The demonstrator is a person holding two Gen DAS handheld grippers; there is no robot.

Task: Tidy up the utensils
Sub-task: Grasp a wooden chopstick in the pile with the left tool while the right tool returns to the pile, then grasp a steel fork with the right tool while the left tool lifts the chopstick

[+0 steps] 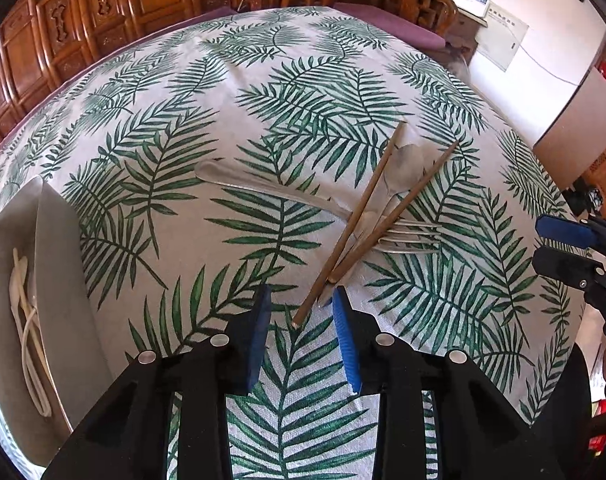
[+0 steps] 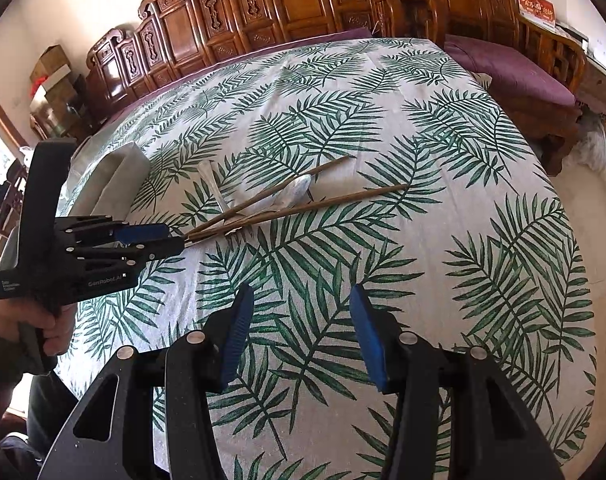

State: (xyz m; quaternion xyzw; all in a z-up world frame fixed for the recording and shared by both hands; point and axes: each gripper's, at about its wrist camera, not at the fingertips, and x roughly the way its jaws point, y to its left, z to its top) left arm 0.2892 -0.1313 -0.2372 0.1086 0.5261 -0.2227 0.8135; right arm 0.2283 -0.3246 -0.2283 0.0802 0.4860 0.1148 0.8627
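Chopsticks [image 1: 345,236], slim brown wood, between half-open left claw [image 1: 301,312]; right claw [image 2: 299,300] open, empty.

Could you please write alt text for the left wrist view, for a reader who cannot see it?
The left gripper, jaws open, reaches the near ends of two brown chopsticks crossed over a metal fork and spoon on a palm-leaf tablecloth. A grey tray holding pale utensils sits at left; the right gripper enters at right.

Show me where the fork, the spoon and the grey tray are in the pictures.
fork [image 1: 413,236], left wrist view, on the tines.
spoon [image 1: 407,168], left wrist view, on the bowl between the chopsticks.
grey tray [image 1: 59,248], left wrist view, on its inner wall.
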